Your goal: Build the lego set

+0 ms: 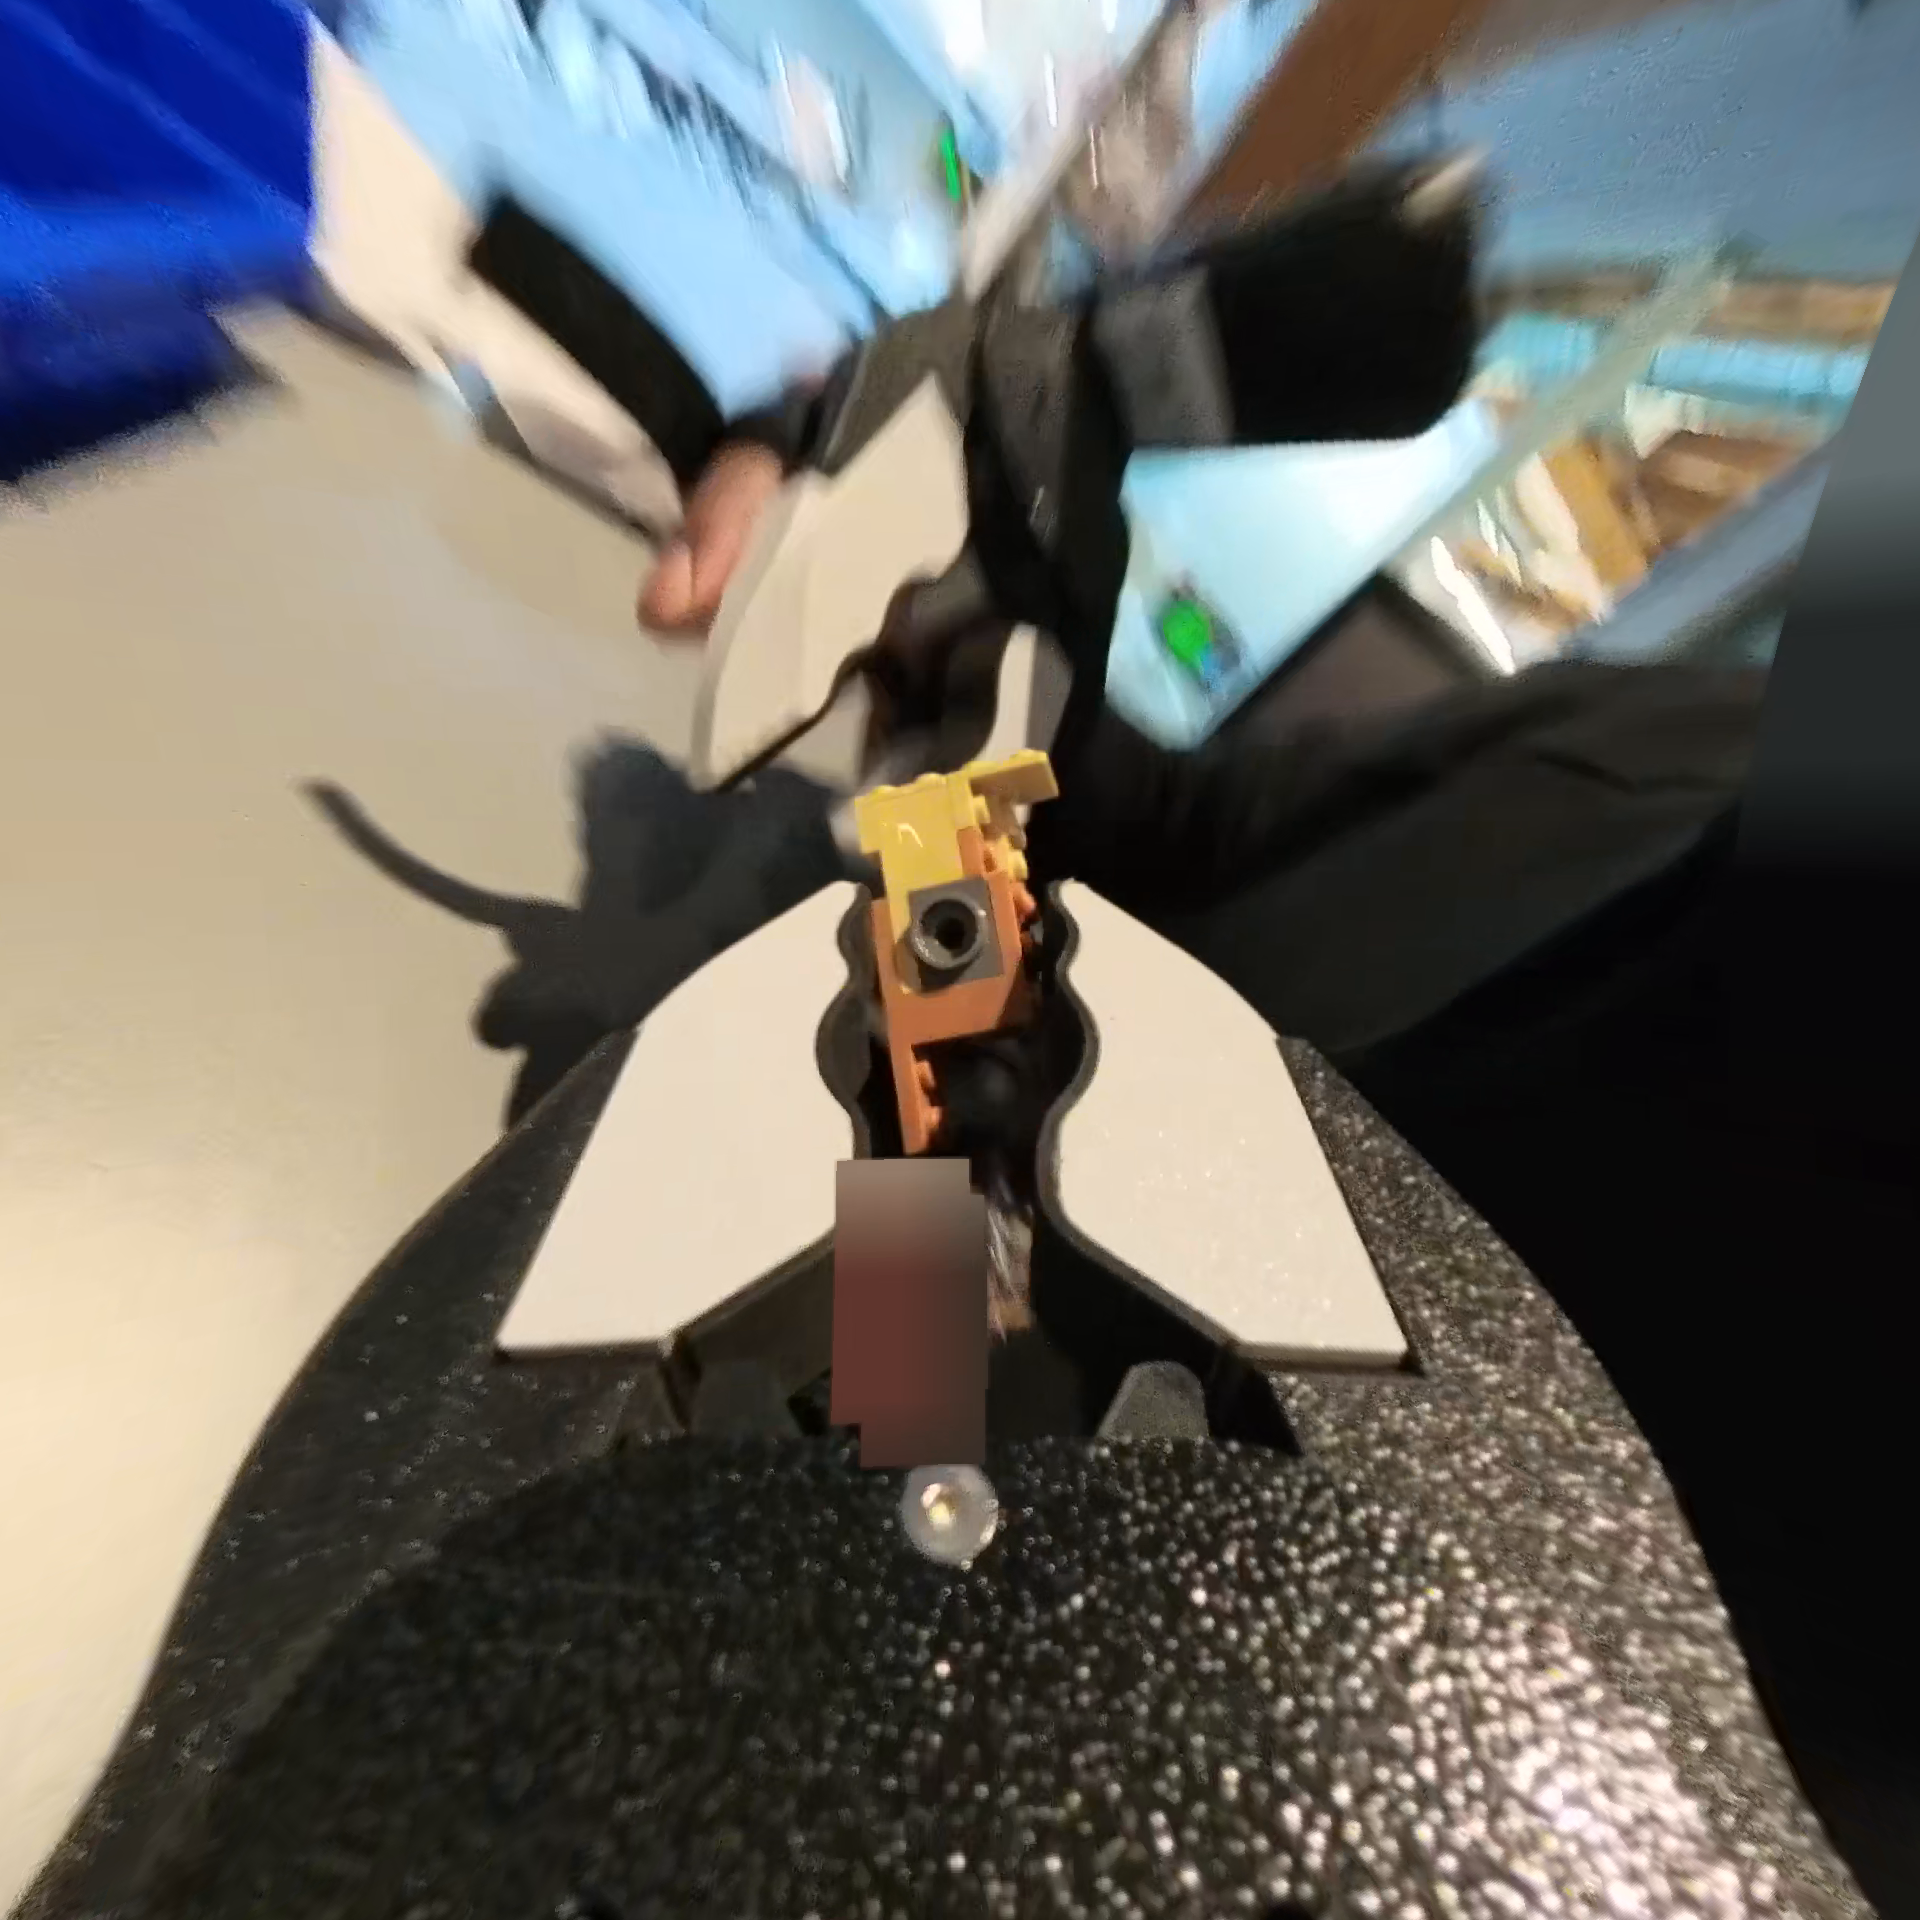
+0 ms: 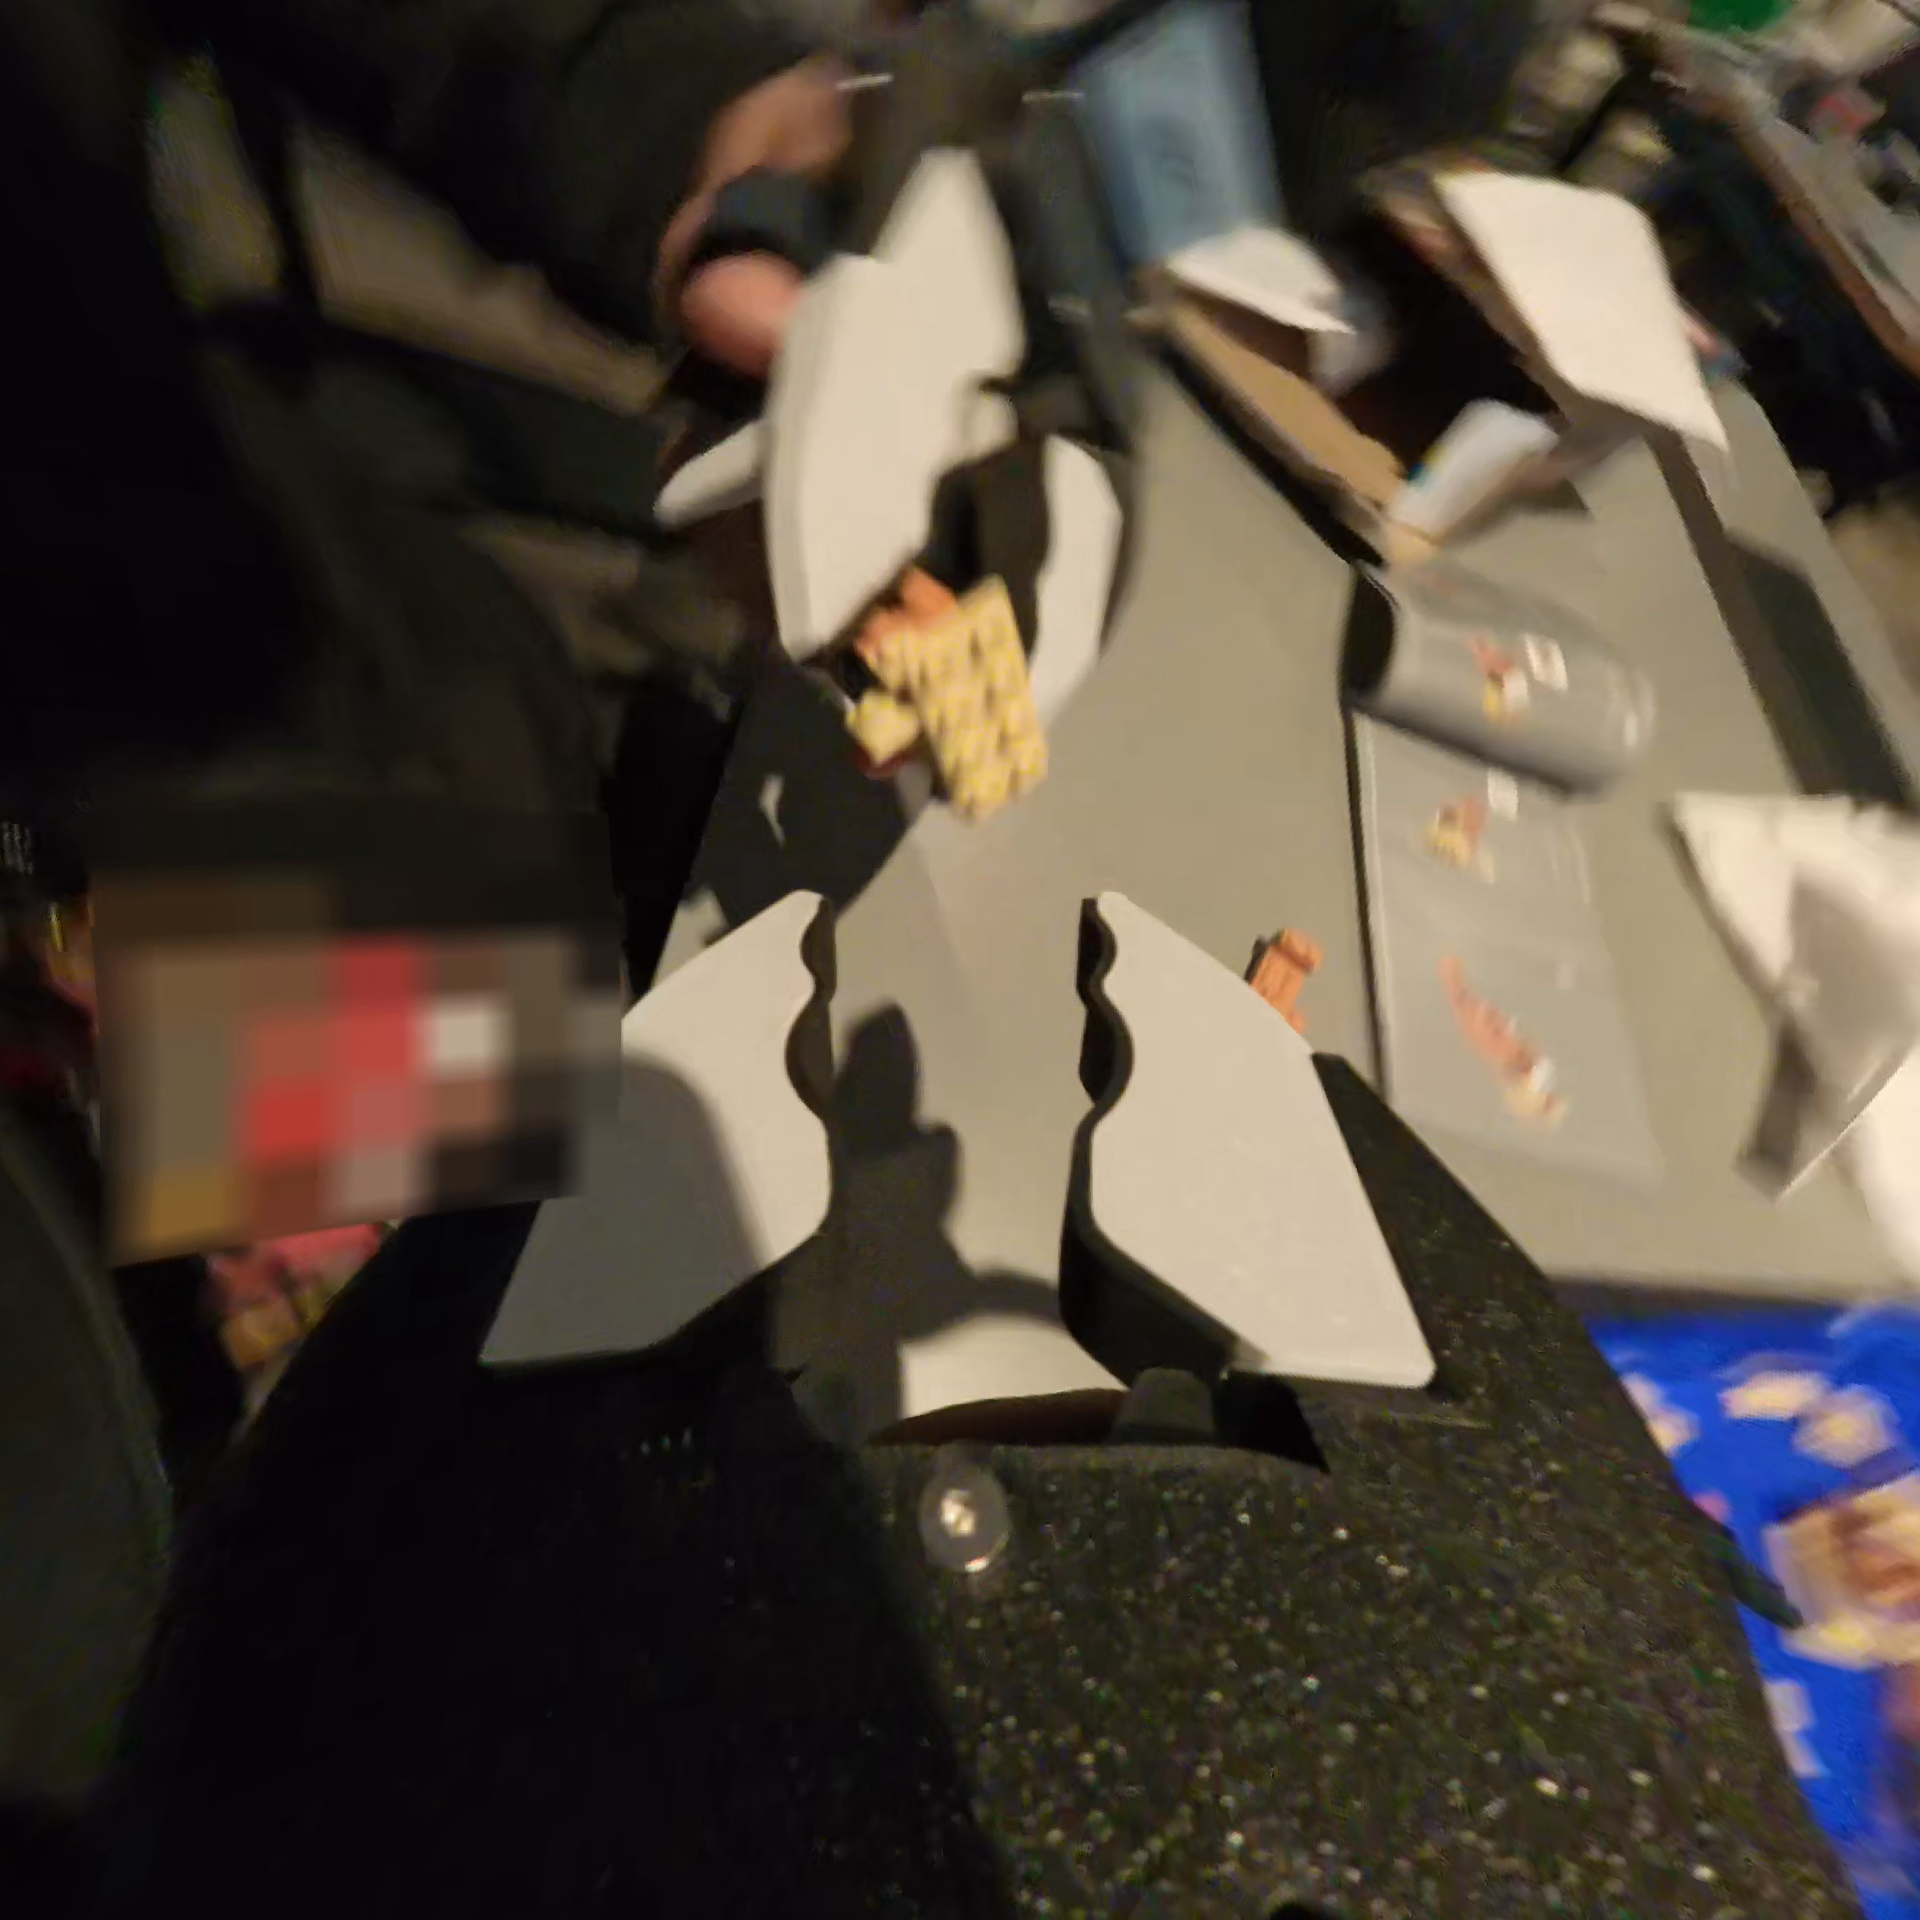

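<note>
My left gripper (image 1: 956, 894) is shut on a small lego build (image 1: 951, 914) of orange, yellow and tan bricks with a dark grey round-holed piece on its face. The build sticks out past the fingertips, held up in the air. The same build (image 2: 966, 696) and the left gripper (image 2: 914, 623) show in the right wrist view, above the grey table. My right gripper (image 2: 956, 925) is open and empty over the table, below and in front of the build. In the left wrist view the right gripper (image 1: 883, 665) is blurred just beyond the build.
A grey mat (image 2: 1475, 935) to the right carries several small loose lego pieces (image 2: 1496, 1029). One orange piece (image 2: 1283, 966) lies by my right finger. A grey cup (image 2: 1507, 686) lies on its side. White papers (image 2: 1808, 966), cardboard (image 2: 1288, 416) and a blue lego box (image 2: 1766, 1455) lie around.
</note>
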A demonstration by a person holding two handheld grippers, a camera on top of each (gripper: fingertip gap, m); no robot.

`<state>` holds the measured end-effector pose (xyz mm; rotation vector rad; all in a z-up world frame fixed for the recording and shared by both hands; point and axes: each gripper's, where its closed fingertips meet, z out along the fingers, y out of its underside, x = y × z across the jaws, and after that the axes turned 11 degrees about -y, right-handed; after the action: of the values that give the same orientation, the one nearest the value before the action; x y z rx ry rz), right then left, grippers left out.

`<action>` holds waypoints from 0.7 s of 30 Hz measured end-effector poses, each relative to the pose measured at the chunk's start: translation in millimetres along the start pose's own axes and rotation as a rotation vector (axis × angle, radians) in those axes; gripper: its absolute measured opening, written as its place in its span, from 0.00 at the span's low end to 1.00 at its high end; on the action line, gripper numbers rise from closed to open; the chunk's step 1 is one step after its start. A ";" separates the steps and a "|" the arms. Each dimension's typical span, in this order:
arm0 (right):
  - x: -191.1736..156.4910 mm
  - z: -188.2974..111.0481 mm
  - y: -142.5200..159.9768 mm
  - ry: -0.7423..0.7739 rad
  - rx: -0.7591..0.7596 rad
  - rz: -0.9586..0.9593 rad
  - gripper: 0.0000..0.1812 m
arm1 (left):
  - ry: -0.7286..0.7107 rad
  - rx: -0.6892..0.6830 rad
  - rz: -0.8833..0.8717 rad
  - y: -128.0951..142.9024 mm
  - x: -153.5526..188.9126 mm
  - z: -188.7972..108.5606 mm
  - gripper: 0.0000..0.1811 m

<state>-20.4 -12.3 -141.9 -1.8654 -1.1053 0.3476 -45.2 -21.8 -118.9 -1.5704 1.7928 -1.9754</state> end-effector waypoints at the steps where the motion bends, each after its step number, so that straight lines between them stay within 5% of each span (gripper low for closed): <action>1: 3.7 -0.9 1.3 0.030 0.061 0.092 0.24 | -0.019 0.070 0.010 -6.6 -2.4 -1.6 0.16; 5: 5.9 -11.5 -15.1 0.011 0.463 0.467 0.20 | -0.145 0.327 0.137 -27.0 -11.3 -9.2 0.16; 8: 6.7 -22.3 -24.4 -0.056 0.689 0.638 0.16 | -0.282 0.381 0.341 -27.6 -12.3 -7.0 0.16; 13: -2.5 -27.8 -35.5 -0.144 0.775 0.652 0.18 | -0.422 0.383 0.581 -28.4 -1.7 0.2 0.16; 21: -11.1 -24.5 -46.8 -0.191 0.838 0.653 0.18 | -0.461 0.403 0.605 -23.7 8.6 12.4 0.16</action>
<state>-37.1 -26.5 -92.6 -1.3718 -0.3104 1.1785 -27.7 -28.2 -97.8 -1.0672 1.3563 -1.4254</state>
